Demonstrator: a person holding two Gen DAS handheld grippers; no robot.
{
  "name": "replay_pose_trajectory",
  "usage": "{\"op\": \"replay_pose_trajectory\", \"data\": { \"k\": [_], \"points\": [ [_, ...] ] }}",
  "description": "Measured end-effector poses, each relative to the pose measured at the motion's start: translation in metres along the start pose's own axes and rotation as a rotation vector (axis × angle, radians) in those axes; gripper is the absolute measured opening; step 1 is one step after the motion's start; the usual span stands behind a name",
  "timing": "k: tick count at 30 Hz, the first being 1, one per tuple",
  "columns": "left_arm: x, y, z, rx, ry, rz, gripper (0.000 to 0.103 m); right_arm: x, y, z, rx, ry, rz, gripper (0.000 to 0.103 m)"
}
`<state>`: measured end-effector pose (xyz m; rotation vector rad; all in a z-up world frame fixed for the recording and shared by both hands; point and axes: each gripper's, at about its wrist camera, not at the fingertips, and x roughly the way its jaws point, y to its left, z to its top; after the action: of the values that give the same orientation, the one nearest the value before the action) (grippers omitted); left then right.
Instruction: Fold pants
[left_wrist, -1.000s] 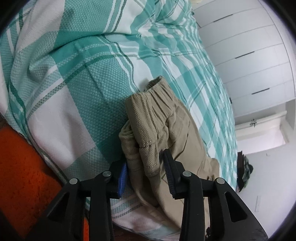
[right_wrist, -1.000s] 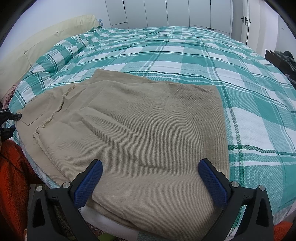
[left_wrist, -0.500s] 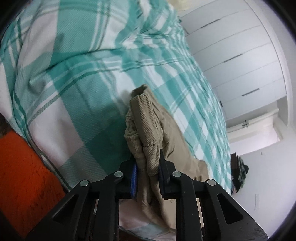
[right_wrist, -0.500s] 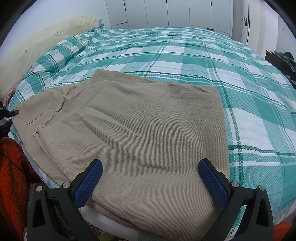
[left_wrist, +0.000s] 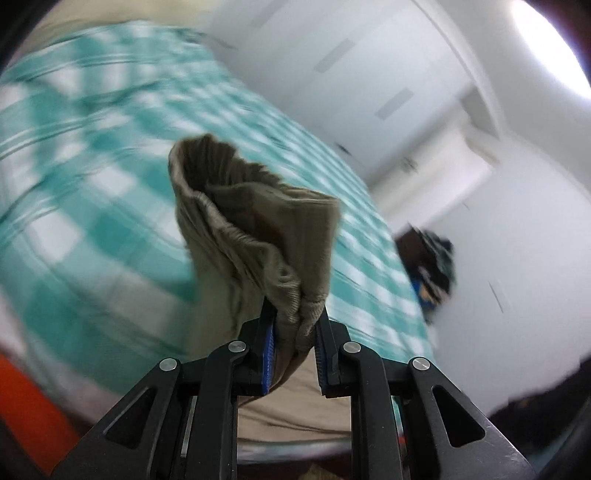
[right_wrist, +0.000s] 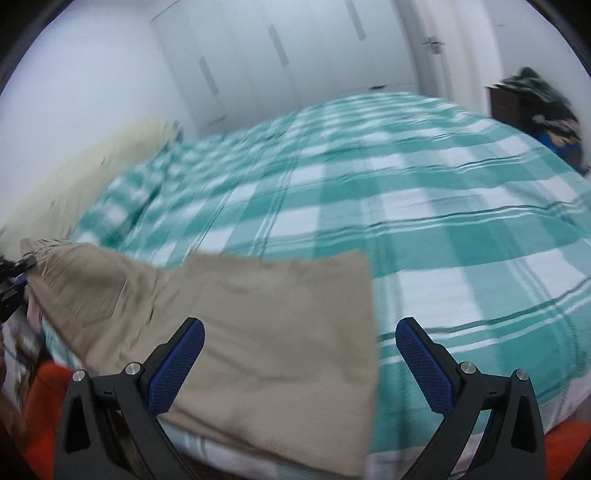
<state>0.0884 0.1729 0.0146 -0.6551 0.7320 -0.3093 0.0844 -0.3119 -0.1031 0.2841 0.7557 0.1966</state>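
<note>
Pants (left_wrist: 255, 236), tan and partly folded on a green-checked bed (left_wrist: 92, 155), are shown with their gathered waistband end clamped between the pads of the left gripper (left_wrist: 293, 343) and raised clear of the cover, while the remainder trails down to the mattress edge. In the right wrist view the pants (right_wrist: 266, 332) are seen spread flat across the near side of the bed (right_wrist: 461, 229), and the right gripper (right_wrist: 299, 365) is held above them with its jaws wide apart and nothing between them. Slippage is judged the main risk: only a bunched waistband is pinched, so a quick swing could pull it free or drag the flat layers askew, since the far end is not pinned down. Around the bed, white wardrobe doors (right_wrist: 280, 66), a cream headboard (right_wrist: 92, 170) and a dark pile of clothes (right_wrist: 546, 110) are visible; none is judged to obstruct the fold. An orange surface (right_wrist: 44, 398) lies below the bed edge.
</note>
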Motion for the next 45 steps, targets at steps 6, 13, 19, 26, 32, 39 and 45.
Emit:
{"op": "replay_pose_trajectory", "data": {
  "k": [6, 13, 19, 26, 32, 39, 45],
  "points": [
    [0.097, -0.089, -0.049, 0.120, 0.173, -0.130, 0.017, -0.018, -0.043, 0.008, 0.177, -0.078, -0.059, 0.102],
    [0.197, -0.088, -0.128, 0.021, 0.509, -0.093, 0.043, -0.028, -0.077, 0.004, 0.323, -0.100, -0.044, 0.102],
    [0.120, -0.047, -0.076, 0.096, 0.280, -0.009, 0.065, -0.034, -0.091, 0.000, 0.405, -0.110, 0.181, 0.099],
    [0.081, 0.020, -0.084, 0.124, 0.208, 0.183, 0.066, 0.026, -0.034, -0.001, 0.399, 0.247, 0.469, 0.083],
    [0.079, 0.048, -0.102, 0.073, 0.232, 0.207, 0.065, 0.069, -0.002, -0.004, 0.292, 0.428, 0.301, 0.040],
    [0.094, 0.010, -0.118, 0.286, 0.249, 0.166, 0.066, 0.050, 0.026, 0.030, 0.086, 0.274, 0.200, 0.015],
    [0.117, 0.000, -0.140, 0.387, 0.325, 0.177, 0.066, 0.072, -0.013, 0.007, 0.260, 0.327, 0.186, 0.028]
  ]
}}
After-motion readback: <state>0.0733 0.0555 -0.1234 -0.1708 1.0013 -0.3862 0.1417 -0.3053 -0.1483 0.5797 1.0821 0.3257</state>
